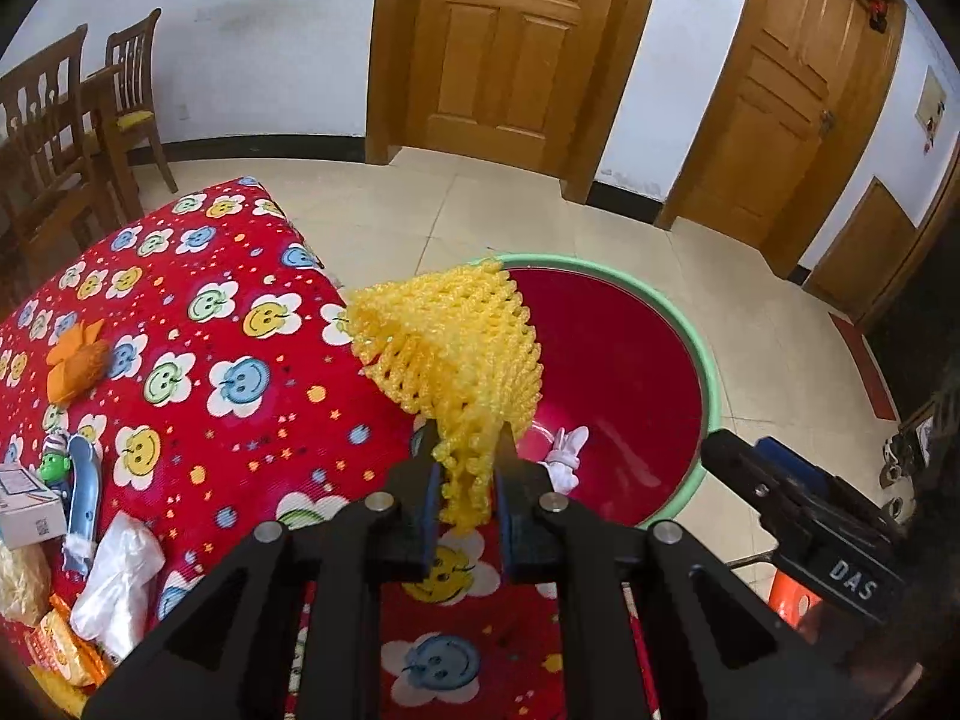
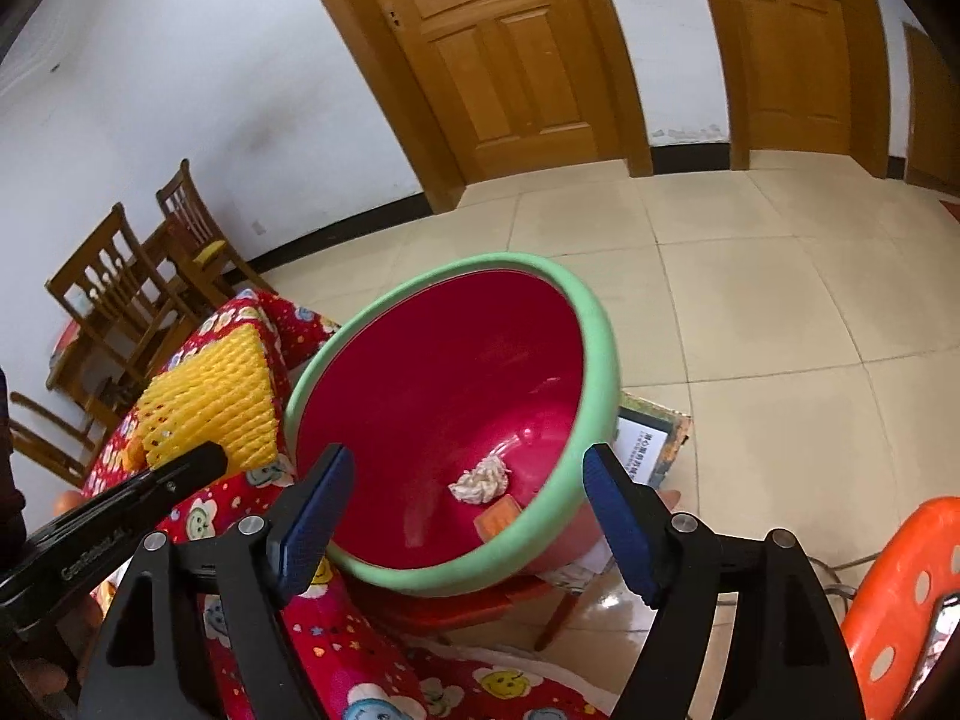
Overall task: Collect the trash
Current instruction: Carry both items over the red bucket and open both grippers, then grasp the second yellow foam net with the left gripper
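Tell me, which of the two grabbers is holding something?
The left gripper. Its fingers pinch the yellow foam net beside the red basin; the right gripper stands open with nothing between its fingers.

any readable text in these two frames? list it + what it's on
"DAS": white letters on the right gripper body, cut off by the frame edge.
"GenRobot.AI", faint and only roughly legible: side of the left gripper.
White box on the table: QR code and print, too small to read.
Printed sheet behind the basin: characters too blurred to read.
Orange snack packet: print unreadable.
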`<state>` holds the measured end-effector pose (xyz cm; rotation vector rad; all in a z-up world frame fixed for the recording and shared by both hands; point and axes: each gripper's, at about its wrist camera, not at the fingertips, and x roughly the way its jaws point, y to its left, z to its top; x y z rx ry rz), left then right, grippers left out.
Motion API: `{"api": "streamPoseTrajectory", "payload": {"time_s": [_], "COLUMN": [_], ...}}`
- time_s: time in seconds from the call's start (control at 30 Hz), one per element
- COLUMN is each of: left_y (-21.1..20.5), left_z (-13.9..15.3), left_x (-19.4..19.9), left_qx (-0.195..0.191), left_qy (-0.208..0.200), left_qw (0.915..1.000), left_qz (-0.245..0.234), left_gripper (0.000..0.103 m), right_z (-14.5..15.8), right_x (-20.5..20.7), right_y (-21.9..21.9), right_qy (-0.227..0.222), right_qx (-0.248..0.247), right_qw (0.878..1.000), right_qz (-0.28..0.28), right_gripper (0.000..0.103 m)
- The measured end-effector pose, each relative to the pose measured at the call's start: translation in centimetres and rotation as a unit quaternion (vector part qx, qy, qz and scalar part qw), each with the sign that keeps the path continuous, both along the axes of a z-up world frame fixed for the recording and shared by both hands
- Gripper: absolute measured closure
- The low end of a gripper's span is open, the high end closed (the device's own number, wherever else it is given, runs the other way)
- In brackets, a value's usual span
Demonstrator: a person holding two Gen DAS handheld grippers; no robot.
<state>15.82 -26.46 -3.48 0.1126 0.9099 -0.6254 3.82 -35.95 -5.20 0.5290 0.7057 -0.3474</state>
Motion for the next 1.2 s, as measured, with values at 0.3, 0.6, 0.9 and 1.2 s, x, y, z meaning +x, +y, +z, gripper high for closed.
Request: {"api": "streamPoseTrajectory", "payload": {"time_s": [0.3,0.6,0.9,1.2], "left_y": [0.0,2.4,6.8,12.3], "left_z": [0.2,1.2,2.3,3.5], "left_x": [-0.4,-1.5,-2.9,-4.9], "left_qx": [-0.001,-0.001,-0.008,-0.013], "left_qy": [0.003,-0.003,-0.004,-0.016], "left_qw": [1.0000,0.9995,0.9970,0.9914], "left_qz": [0.004,0.030,0.077,0.129], "left_gripper": [0.052,0.042,0.041,0.037], "right_z": [0.5,1.3,2.2,2.9], "right_x": [-1.2,-1.6,-1.8,-2.0], "right_y": [-0.3,0.9,4.0,7.6], "right_qy": [-0.004,-0.013,-0.027,-0.050], "right_qx": [0.000,0.003,0.003,0.005], "right_qw": [1.000,1.000,0.999,0.995], "right_qz": [-0.012,0.000,0.041,0.084], "right_gripper": [0.024,0.023,0.022,0.022]}}
